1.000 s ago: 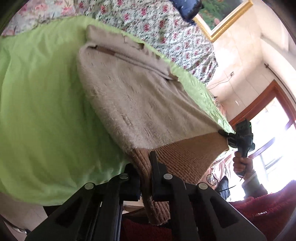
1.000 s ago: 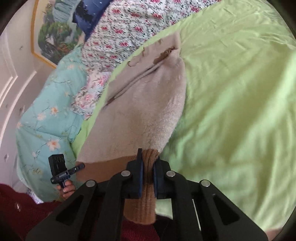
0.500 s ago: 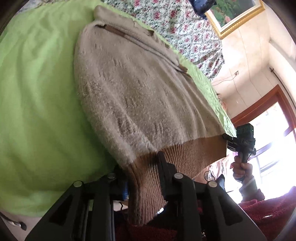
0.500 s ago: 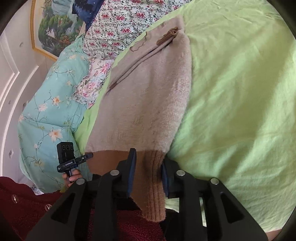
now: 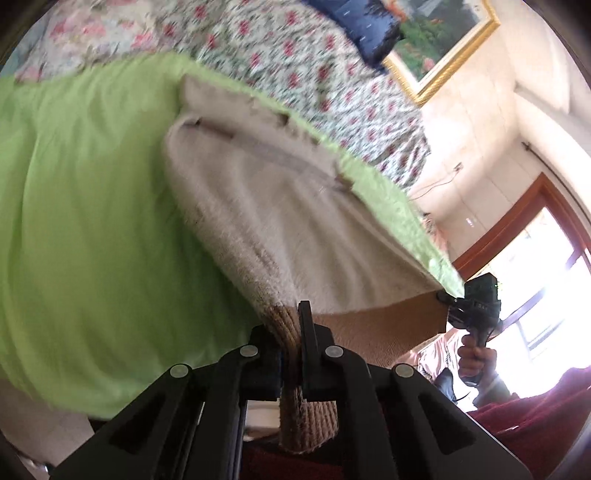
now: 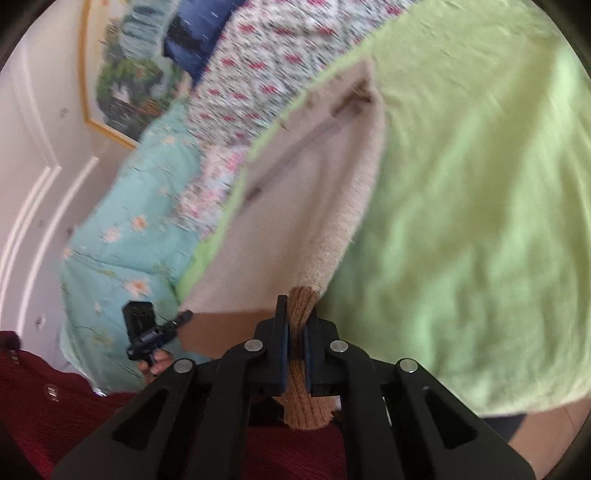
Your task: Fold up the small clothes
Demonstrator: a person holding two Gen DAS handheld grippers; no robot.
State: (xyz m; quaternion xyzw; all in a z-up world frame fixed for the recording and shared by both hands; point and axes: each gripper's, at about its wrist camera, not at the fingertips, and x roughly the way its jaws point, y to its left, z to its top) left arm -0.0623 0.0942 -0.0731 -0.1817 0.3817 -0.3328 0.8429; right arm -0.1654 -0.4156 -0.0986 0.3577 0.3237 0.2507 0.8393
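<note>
A beige fuzzy sweater [image 5: 288, 221] with a brown ribbed hem [image 5: 388, 325] lies on a green bedsheet [image 5: 92, 221]. My left gripper [image 5: 291, 332] is shut on one corner of the hem. My right gripper [image 6: 297, 325] is shut on the other corner of the hem [image 6: 301, 299]. The sweater [image 6: 295, 206] is stretched between both grippers, its near end lifted off the green bedsheet [image 6: 461, 221]. Each view shows the other gripper at the far hem corner: the right gripper [image 5: 448, 297] and the left gripper [image 6: 183, 317]. Both views are motion-blurred.
Floral bedding [image 5: 295, 66] and a blue pillow [image 5: 369, 29] lie at the head of the bed. A turquoise floral quilt [image 6: 125, 240] lies beside the sheet. A framed picture [image 5: 439, 48] hangs on the wall. A window [image 5: 546, 280] is at right.
Both grippers, half open around the hem half a second ago, have closed on it again. The hem has been lifted and the sweater is pulled taut; the cameras are moving.
</note>
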